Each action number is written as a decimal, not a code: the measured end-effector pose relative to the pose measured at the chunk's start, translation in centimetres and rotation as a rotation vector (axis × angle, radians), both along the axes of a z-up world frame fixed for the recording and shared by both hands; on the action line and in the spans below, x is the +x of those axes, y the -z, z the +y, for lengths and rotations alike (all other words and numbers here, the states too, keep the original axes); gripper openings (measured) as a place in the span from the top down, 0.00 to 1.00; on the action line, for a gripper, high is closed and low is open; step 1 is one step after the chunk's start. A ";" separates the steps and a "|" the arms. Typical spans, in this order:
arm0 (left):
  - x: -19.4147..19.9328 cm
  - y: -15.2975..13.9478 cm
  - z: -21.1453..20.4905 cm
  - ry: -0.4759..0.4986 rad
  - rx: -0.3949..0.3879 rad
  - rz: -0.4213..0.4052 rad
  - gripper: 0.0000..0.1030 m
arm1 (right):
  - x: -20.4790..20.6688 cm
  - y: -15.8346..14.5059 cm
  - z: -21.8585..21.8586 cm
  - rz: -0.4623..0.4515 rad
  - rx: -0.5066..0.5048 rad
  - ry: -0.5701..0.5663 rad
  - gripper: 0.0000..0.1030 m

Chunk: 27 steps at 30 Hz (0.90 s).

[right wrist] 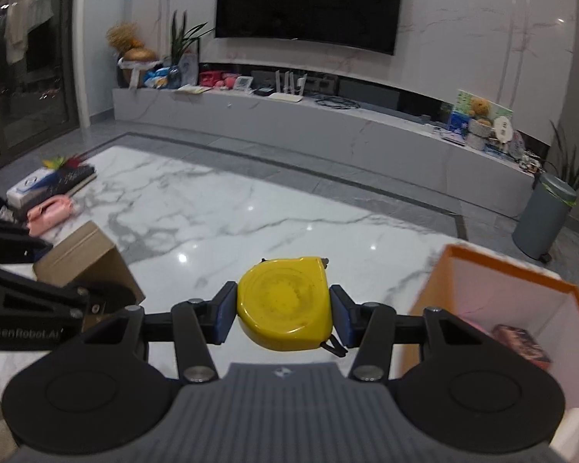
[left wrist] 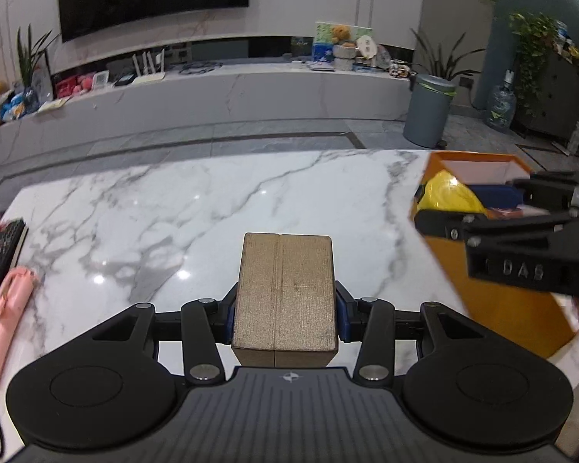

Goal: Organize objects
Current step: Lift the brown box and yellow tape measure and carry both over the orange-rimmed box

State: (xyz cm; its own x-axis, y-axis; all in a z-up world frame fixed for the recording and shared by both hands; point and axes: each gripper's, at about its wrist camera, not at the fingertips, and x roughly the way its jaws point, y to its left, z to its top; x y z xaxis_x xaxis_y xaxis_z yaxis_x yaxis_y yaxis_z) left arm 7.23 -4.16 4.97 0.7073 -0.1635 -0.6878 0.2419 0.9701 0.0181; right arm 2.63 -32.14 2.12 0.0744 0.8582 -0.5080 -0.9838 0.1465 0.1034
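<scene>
Above the marble surface [left wrist: 173, 200], two tools are seen, each clamped on one item. One brown cardboard box [left wrist: 285, 293] is gripped between the blue pads of the left tool [left wrist: 285, 308], to the left of the orange box [left wrist: 494, 297]. One yellow tape measure [right wrist: 285, 303] is pinched between the pads of the right tool [right wrist: 283, 310], just left of the orange box and clear of the marble. One orange box, open at the top, is set at the right end of the surface; one dark small packet [right wrist: 521, 347] is seen inside it. Well to the left of the orange box, one pink item [right wrist: 50, 210], one dark keyboard-like slab [right wrist: 67, 177] and one white-and-blue carton [right wrist: 29, 187] are gathered at the far edge.
</scene>
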 end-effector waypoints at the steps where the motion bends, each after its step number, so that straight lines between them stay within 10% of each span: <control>1: -0.2 -0.5 -0.6 0.008 0.002 -0.003 0.50 | 0.6 -0.6 -0.5 0.004 0.004 0.007 0.49; 16: -2.9 -9.0 -13.3 0.302 -0.141 -0.161 0.50 | 9.2 -8.1 -12.7 -0.042 0.090 0.161 0.49; 27: -0.9 -8.3 -18.5 0.413 -0.198 -0.177 0.50 | 14.1 -9.7 -18.5 -0.117 0.085 0.279 0.49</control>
State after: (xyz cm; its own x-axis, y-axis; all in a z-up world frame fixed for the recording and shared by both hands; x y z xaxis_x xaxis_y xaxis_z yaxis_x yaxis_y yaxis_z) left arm 6.30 -22.69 13.24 0.6590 -0.5706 -0.4900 0.6170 0.7827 -0.0816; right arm 16.72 -50.61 11.85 0.3666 0.8354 -0.4095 -0.9128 0.4082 0.0156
